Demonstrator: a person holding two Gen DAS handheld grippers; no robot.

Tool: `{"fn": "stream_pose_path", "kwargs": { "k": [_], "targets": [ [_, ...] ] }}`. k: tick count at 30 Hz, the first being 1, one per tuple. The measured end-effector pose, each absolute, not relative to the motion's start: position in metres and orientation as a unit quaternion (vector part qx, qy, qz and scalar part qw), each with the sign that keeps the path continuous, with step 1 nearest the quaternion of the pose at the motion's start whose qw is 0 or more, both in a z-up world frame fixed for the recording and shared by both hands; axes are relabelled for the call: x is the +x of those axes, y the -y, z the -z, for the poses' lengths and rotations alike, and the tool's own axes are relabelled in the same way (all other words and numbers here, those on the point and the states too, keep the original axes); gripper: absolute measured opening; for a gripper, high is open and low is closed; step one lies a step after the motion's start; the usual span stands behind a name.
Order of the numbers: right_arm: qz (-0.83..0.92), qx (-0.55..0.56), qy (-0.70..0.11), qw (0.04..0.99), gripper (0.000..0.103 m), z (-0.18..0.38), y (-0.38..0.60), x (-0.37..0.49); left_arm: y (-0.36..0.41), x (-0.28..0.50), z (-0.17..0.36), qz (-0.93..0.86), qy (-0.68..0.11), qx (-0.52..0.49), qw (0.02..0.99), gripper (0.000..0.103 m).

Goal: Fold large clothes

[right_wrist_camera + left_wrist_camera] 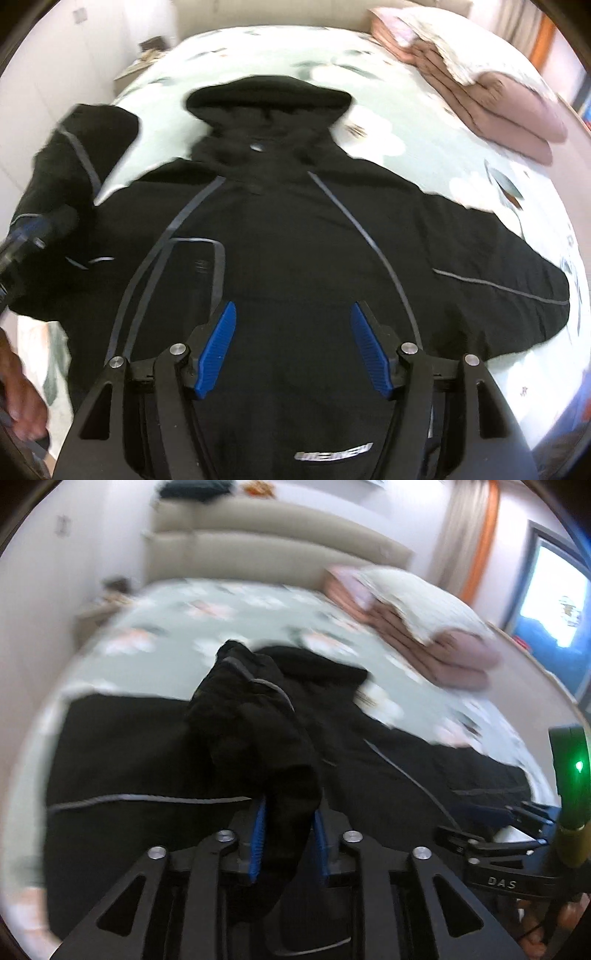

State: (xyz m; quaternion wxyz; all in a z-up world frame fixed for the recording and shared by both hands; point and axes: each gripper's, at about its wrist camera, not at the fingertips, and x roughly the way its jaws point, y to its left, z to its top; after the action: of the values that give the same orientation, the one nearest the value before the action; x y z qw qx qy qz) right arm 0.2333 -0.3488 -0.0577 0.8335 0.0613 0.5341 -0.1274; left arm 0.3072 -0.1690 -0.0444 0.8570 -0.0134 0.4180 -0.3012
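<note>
Black hooded jacket with grey piping (295, 221) was laid face-up on the floral-sheeted bed (424, 140). Left sleeve (255, 716) was clamped in the left gripper (290, 834), apparently for folding inward. Right gripper (291, 347) hung agape, empty, above the chest. Next: sleeve to be laid across the torso.

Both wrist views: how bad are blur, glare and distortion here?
Left wrist: motion blur smears the bed and jacket; window blown out. Right wrist: jacket fairly sharp, edges streaked, sheet overexposed. Both: strong fisheye curvature, dark corners.
</note>
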Motion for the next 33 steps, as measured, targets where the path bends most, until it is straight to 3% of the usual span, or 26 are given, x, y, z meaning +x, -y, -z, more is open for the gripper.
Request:
{"fn": "stream_pose_path", "kwargs": {
  "k": [4, 7, 8, 11, 18, 19, 20, 23, 29, 33],
  "targets": [
    [0.126, 0.091, -0.552, 0.819, 0.071, 0.079, 0.375, 0.227, 0.197, 0.311, 0.084, 0.379, -0.482, -0.060, 0.788, 0.028],
    [0.114, 0.123, -0.556, 0.814, 0.076, 0.088, 0.386, 0.227, 0.195, 0.305, 0.084, 0.401, -0.491, -0.081, 0.769, 0.028],
    [0.105, 0.137, -0.555, 0.814, 0.078, 0.089, 0.388, 0.230, 0.192, 0.303, 0.079, 0.409, -0.490, -0.088, 0.765, 0.030],
    [0.079, 0.174, -0.543, 0.818, 0.080, 0.092, 0.391, 0.244, 0.174, 0.296, 0.061, 0.414, -0.483, -0.095, 0.766, 0.053],
    [0.011, 0.226, -0.545, 0.807, 0.080, 0.127, 0.386, 0.315, 0.120, 0.307, 0.044, 0.340, -0.476, -0.071, 0.808, 0.056],
    [-0.005, 0.239, -0.552, 0.799, 0.078, 0.136, 0.383, 0.324, 0.117, 0.313, 0.046, 0.327, -0.477, -0.065, 0.813, 0.056],
    [-0.019, 0.248, -0.555, 0.794, 0.058, 0.142, 0.380, 0.329, 0.109, 0.315, 0.047, 0.307, -0.479, -0.059, 0.820, 0.056],
    [-0.043, 0.223, -0.537, 0.812, 0.041, 0.128, 0.365, 0.332, 0.091, 0.328, 0.049, 0.263, -0.478, -0.067, 0.836, 0.056],
    [0.015, 0.178, -0.467, 0.866, 0.039, 0.047, 0.399, 0.293, 0.086, 0.347, 0.050, 0.244, -0.474, -0.076, 0.843, 0.056],
    [0.099, 0.159, -0.457, 0.870, 0.039, 0.027, 0.454, 0.260, 0.129, 0.356, 0.078, 0.268, -0.500, -0.046, 0.822, 0.056]
  ]
}}
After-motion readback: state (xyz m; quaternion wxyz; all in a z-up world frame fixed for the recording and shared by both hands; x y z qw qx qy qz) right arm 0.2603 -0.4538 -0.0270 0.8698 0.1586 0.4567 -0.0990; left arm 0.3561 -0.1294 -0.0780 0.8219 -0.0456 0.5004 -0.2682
